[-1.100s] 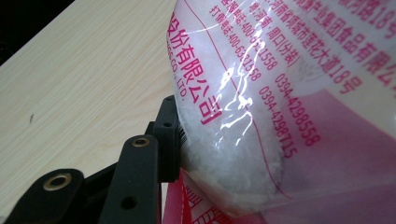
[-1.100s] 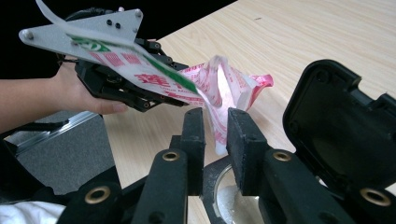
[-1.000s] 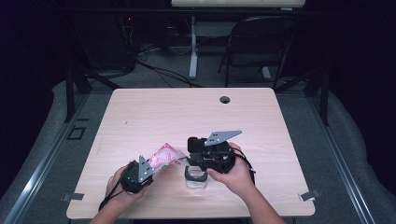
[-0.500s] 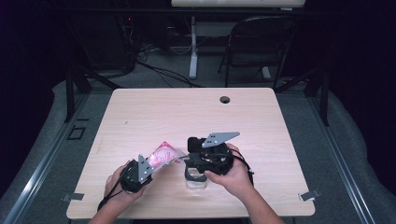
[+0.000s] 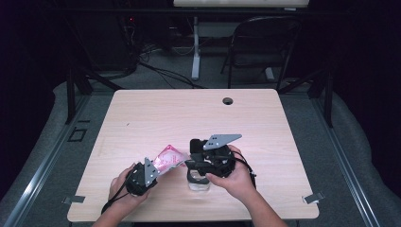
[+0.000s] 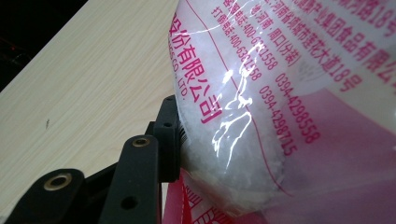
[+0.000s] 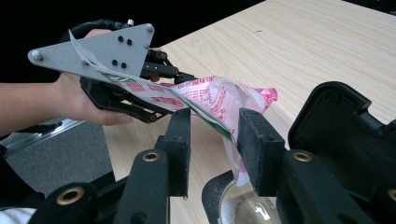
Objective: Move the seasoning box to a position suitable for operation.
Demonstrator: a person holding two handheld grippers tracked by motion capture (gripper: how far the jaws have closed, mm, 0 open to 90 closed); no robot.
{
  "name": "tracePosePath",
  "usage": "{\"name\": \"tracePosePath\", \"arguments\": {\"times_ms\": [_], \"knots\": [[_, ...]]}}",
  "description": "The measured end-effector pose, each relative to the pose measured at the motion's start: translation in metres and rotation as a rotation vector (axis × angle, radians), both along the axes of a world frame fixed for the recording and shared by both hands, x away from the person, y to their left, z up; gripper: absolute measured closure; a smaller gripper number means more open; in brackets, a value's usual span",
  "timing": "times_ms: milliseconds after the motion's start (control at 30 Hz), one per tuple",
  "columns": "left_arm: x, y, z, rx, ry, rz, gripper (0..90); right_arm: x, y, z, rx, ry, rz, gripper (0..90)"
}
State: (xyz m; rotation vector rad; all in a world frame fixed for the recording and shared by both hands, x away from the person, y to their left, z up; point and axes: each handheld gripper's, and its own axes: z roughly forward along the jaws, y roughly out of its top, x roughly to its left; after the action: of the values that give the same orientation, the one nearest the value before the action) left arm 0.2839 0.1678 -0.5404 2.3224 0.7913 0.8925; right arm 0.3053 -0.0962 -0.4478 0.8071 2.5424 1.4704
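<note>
Since the earlier frames, little has shifted on the pale wooden worktop (image 5: 156, 113): both hands sit at its near edge as before, and only the right claw (image 7: 212, 140) has changed, its jaws having just been opening. Item one: pink-and-white printed plastic sachet of white granules (image 5: 168, 159), near-centre, lifted clear of the worktop, its left end clenched in the left claw (image 5: 152, 169), a pad (image 6: 173, 135) pressing the film. Its right tip droops between the released right jaws, which stand apart; whether either pad brushes the film I cannot tell. Item two: small clear glass jar (image 5: 198, 181), standing on the worktop directly under the right claw, mouth up, no contents discernible. Status, as judged: sachet brought to the jar; tearing open and pouring remain outstanding.
</note>
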Motion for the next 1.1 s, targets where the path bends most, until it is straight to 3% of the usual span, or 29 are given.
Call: {"name": "tracePosePath", "arguments": {"times_ms": [367, 567, 967, 1100], "knots": [[-0.0009, -0.0022, 0.0019, 0.029, -0.031, 0.007, 61.6, 0.0013, 0.0013, -0.0021, 0.007, 0.023, 0.018, 85.2], [-0.0005, -0.0035, 0.0038, 0.031, -0.051, 0.011, 61.6, 0.0027, -0.0016, -0.0025, 0.009, 0.041, 0.014, 89.9], [0.0002, -0.0049, 0.0081, 0.043, -0.085, 0.014, 61.7, 0.0050, -0.0058, -0.0032, 0.029, 0.068, 0.010, 90.0], [0.0015, -0.0069, 0.0094, 0.067, -0.108, 0.019, 61.7, 0.0059, -0.0076, -0.0031, 0.027, 0.071, 0.007, 90.0]]}}
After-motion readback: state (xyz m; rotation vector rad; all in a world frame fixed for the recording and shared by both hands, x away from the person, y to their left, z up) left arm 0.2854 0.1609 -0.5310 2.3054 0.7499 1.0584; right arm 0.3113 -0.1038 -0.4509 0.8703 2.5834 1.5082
